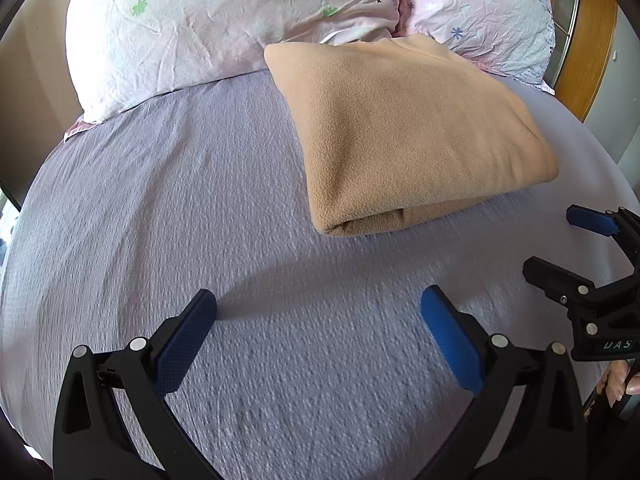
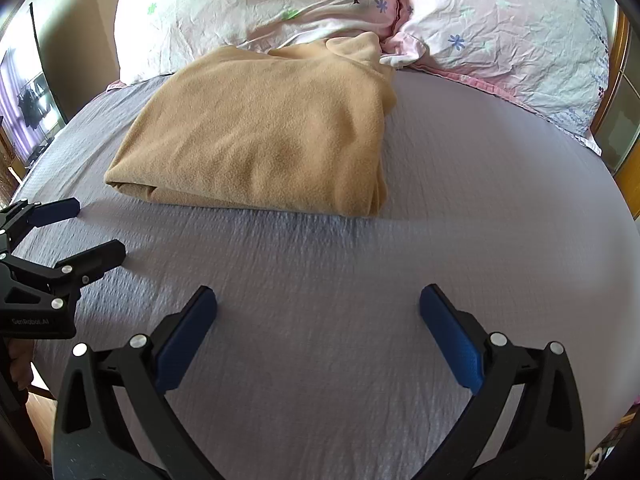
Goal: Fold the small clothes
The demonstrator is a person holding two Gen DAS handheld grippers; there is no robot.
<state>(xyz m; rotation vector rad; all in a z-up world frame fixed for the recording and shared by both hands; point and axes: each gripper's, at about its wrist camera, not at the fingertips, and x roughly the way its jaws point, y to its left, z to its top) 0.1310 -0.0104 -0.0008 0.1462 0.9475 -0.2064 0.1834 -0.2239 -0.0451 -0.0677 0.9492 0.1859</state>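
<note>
The tan fleece garment lies folded in a thick rectangle on the lilac textured bed sheet, its far edge touching the floral pillows. Both the left tool and right tool hover apart, empty. Risk: the bulky layers could spring open if pinched unevenly.

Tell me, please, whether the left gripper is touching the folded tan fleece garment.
Apart. In the left wrist view, the left gripper stands open with bare lavender bedsheet between its fingertips and the folded tan fleece garment.
</note>
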